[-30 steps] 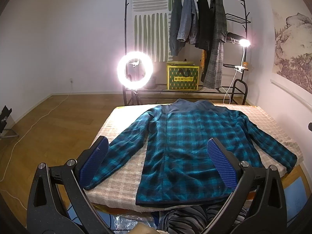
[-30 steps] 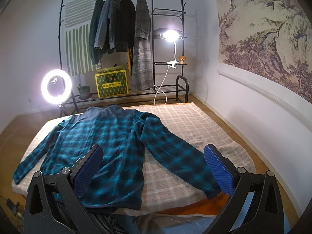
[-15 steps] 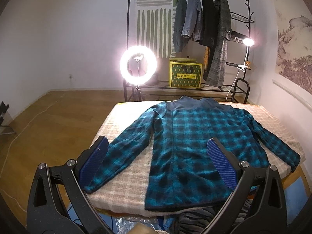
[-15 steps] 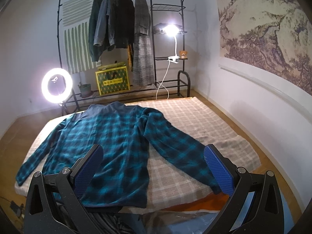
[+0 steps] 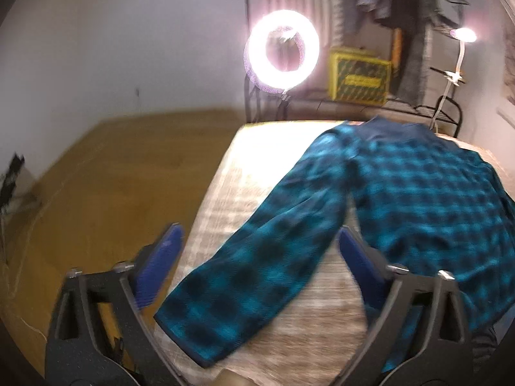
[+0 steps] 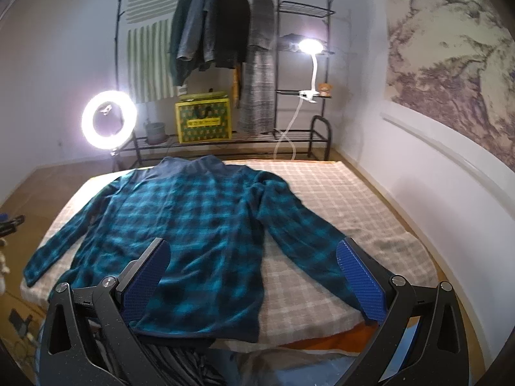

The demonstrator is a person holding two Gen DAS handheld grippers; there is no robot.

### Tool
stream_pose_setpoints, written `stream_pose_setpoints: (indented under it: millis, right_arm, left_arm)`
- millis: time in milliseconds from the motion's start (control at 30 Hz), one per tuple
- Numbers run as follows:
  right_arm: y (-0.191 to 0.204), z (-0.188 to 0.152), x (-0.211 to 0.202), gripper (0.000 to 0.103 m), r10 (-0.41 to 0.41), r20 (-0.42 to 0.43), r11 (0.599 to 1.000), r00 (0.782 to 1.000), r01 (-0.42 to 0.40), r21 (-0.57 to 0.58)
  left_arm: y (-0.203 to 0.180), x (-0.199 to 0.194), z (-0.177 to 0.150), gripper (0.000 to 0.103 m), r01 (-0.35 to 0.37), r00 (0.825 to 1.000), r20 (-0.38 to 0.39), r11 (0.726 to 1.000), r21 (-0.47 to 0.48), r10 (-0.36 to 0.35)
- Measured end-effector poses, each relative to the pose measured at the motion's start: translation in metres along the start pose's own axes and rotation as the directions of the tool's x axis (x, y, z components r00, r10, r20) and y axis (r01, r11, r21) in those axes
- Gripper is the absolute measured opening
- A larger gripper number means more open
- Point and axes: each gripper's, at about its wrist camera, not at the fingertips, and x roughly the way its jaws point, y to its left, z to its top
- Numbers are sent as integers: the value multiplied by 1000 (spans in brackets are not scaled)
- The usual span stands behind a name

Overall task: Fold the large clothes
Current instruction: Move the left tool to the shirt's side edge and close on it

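A teal and black plaid shirt [image 6: 199, 212] lies flat on the checked bed cover [image 6: 354, 199], collar at the far end and both sleeves spread out. In the left wrist view its left sleeve [image 5: 244, 289] runs toward me, cuff near the bed's front left corner. My left gripper [image 5: 259, 247] hangs low over that sleeve with its jaws closing; the sleeve lies between the blue pads [image 5: 161, 267], which do not press on it. My right gripper [image 6: 254, 251] stands open above the shirt's hem, with the right sleeve [image 6: 305, 244] running past its right pad.
A lit ring light [image 6: 108, 119] stands beyond the bed's far left corner. Behind the bed a black rack [image 6: 225, 32] carries hanging coats, a yellow box [image 6: 203, 121] and a clip lamp [image 6: 309, 46]. Wooden floor [image 5: 112, 177] lies left, a wall [image 6: 434, 177] close on the right.
My left gripper has swung left and down toward the left sleeve, which now fills the space between its pads; the view is blurred. The right gripper has crept slightly forward.
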Motion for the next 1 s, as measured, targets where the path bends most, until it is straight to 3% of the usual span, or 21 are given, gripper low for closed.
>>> stream_pose_setpoints:
  millis: [33,67,167,300,500,733,800,833,900,967,1000]
  right_arm:
    - [3,0,2,103,19,-3,1000,1000,-19,-1]
    - [5,0,3,103,34,-8,999,999,-34,1]
    - [13,1,11,103,66,-32,998,997,-65,14]
    - [23,1,18,102,98,-57,995,994,-96,28]
    - [31,2,27,102,88,-80,996,993,-85,39]
    - [39,3,30,102,100,-99,995,990,-97,32]
    - [41,2,32,102,101,-101,995,990,-99,29]
    - [41,2,32,102,103,-104,995,989,-100,30]
    - [41,1,35,102,105,-111,994,988,-102,32]
    - [40,0,37,102,106,-116,994,988,-102,37]
    - [40,0,38,102,106,-117,994,987,-102,39]
  left_arm:
    - [12,15,0,77,8,999,-32,999,-34,-9]
    - [26,32,-1,74,22,998,-63,997,-78,-27]
    - [61,70,-6,74,42,989,-132,983,-180,-66]
    - [89,110,-16,74,96,962,-220,955,-281,-161]
    - [100,148,-32,74,128,921,-302,925,-357,-245]
    - [97,169,-43,74,143,892,-348,911,-386,-288]
    - [94,174,-46,66,146,885,-362,912,-383,-293]
    - [91,175,-48,53,143,881,-373,915,-377,-291]
    - [86,175,-49,43,119,890,-382,934,-336,-250]
    - [84,174,-48,10,124,892,-377,937,-328,-250]
    - [85,174,-47,6,140,886,-374,926,-350,-275]
